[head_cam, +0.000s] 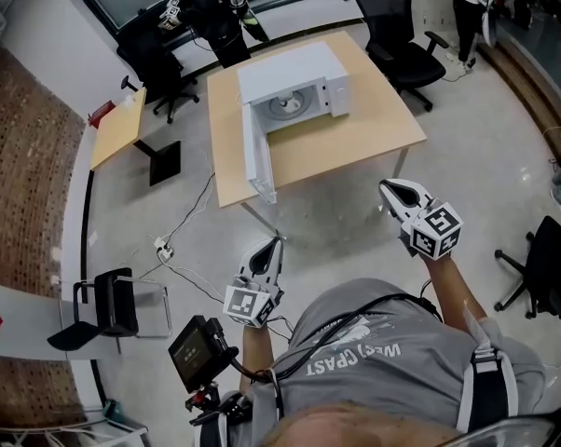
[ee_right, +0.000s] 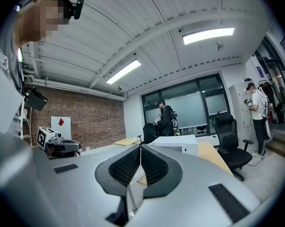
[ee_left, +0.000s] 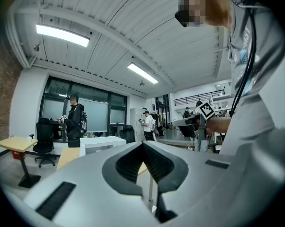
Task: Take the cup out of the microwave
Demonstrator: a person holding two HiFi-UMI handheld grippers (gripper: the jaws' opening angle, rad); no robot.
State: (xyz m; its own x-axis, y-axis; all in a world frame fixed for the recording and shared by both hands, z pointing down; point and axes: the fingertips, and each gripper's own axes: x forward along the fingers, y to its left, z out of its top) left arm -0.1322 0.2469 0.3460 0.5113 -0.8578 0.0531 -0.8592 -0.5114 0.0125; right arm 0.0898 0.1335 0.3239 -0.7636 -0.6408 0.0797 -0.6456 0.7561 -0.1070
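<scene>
There is one white microwave [head_cam: 290,68] on one wooden tabletop [head_cam: 355,138]. Its door [head_cam: 259,152] is swung open toward the person. The cup [head_cam: 287,106] is inside the cavity on the round plate; it is only a small pale shape there, hard to make out.

There are two hand-held grippers, both well apart from the tabletop. The left hand-held gripper [head_cam: 279,240] has its jaws closed together and holds nothing; the right hand-held gripper [head_cam: 385,186] is the same.

Around stand four black chairs, a smaller desk [head_cam: 117,128], and two other persons partly cut off at the top edge. Cables [head_cam: 183,240] lie on the floor.
</scene>
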